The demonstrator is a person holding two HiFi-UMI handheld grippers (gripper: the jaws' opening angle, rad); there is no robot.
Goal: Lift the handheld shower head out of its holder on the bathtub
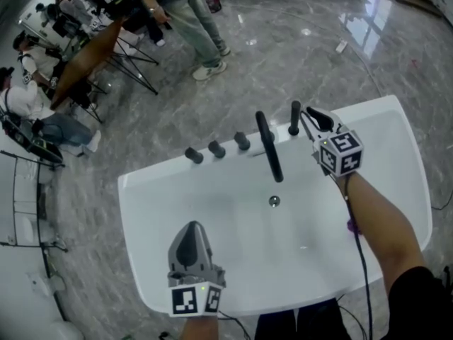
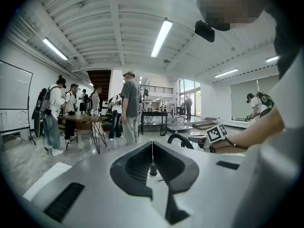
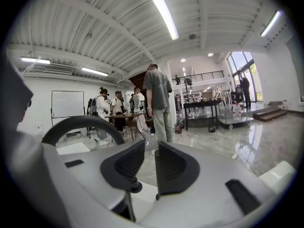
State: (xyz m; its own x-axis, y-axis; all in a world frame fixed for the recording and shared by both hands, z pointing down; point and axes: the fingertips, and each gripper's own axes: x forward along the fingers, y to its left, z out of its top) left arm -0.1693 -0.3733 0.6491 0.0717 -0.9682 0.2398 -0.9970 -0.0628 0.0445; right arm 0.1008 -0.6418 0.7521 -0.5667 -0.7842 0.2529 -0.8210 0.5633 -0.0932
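The handheld shower head (image 1: pixel 294 117) is a slim black stick standing upright in its holder on the far rim of the white bathtub (image 1: pixel 396 126). My right gripper (image 1: pixel 309 113) is just to its right, close by, and I cannot tell whether they touch. In the right gripper view the jaws (image 3: pixel 151 148) stand a narrow gap apart with nothing between them, and the shower head does not show. My left gripper (image 1: pixel 191 227) hangs over the near part of the tub, its jaws (image 2: pixel 152 146) closed together on nothing.
A long black faucet spout (image 1: pixel 270 151) reaches over the tub left of the shower head, with three black knobs (image 1: pixel 216 149) further left. A drain (image 1: pixel 274 201) sits in the tub floor. People and a table (image 1: pixel 85 59) stand on the marble floor beyond.
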